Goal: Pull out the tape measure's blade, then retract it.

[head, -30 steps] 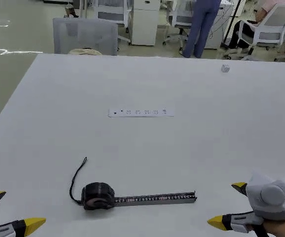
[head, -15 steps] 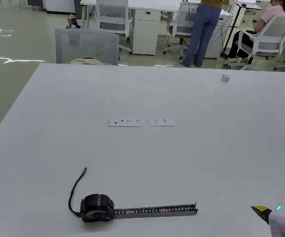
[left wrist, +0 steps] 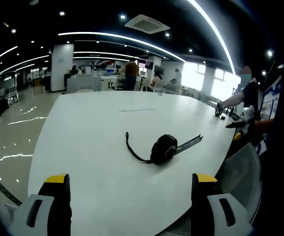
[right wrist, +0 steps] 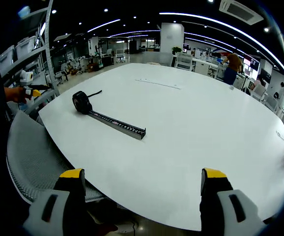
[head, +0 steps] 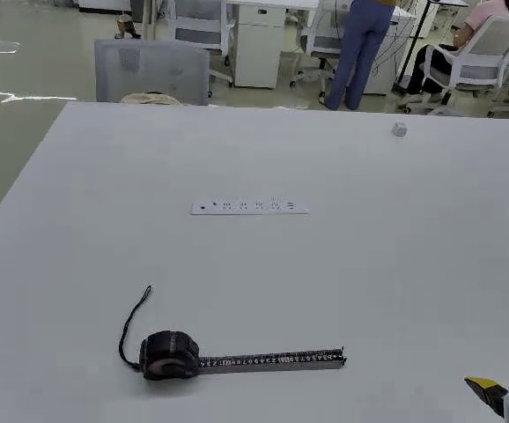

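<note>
Lying on the table, the tape measure is showing its blade partly out, likely awaiting retraction, while the left gripper and right gripper are hovering released and empty.

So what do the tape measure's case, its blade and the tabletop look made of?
Case: dark, matte, likely rubber-coated plastic, no glare. Blade: thin flat strip with printed marks, probably painted steel. Tabletop: smooth white, faintly satin, probably laminate; can't tell for sure.
</note>
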Available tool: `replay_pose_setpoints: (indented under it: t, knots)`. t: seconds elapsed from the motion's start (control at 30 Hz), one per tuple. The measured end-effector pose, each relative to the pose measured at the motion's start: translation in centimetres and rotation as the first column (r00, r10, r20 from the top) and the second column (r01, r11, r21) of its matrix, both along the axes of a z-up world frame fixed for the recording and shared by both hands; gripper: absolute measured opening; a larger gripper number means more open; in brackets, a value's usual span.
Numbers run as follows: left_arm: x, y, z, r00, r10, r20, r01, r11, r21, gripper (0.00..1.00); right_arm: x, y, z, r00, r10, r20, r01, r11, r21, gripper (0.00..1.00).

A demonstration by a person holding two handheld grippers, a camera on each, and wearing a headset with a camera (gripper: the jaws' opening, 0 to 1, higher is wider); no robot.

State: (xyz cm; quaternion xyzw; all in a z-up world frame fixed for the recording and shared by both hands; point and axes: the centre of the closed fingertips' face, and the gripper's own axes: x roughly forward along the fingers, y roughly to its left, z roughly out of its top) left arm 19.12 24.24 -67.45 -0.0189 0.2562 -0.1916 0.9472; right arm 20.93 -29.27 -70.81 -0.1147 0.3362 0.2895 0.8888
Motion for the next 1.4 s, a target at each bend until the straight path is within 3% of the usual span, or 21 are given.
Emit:
replay_pose_setpoints:
  t: [0.3, 0.63, 0.93, 1.4]
  knots:
    - [-0.9, 0.6, -0.2, 1.000, 0.005, -0.005, -0.005, 1.000, 0.002, 1.00, -0.3, 0.0, 0.3, 1.000, -0.009, 0.004, 0.009, 1.000, 0.014, 1.00]
    - [-1.2, 0.7, -0.6, 1.000, -0.007, -0.014, 0.007, 1.000, 0.014, 1.00, -0.4, -0.2, 0.0, 1.000, -0.031, -0.004, 0.031, 0.999, 0.015, 1.00]
    - [-0.6, 0.3, -0.1, 1.000, -0.014, 0.001, 0.014, 1.000, 0.019, 1.00, -0.6, -0.2, -0.6, 1.000, -0.021, -0.013, 0.021, 1.000, -0.001, 1.00]
    - [-0.2, -0.1, -0.3, 1.000, -0.030, -0.005, 0.030, 0.999, 0.040, 1.00, -1.0, -1.0, -1.4, 0.999, -0.036, -0.040, 0.036, 0.999, -0.003, 1.00]
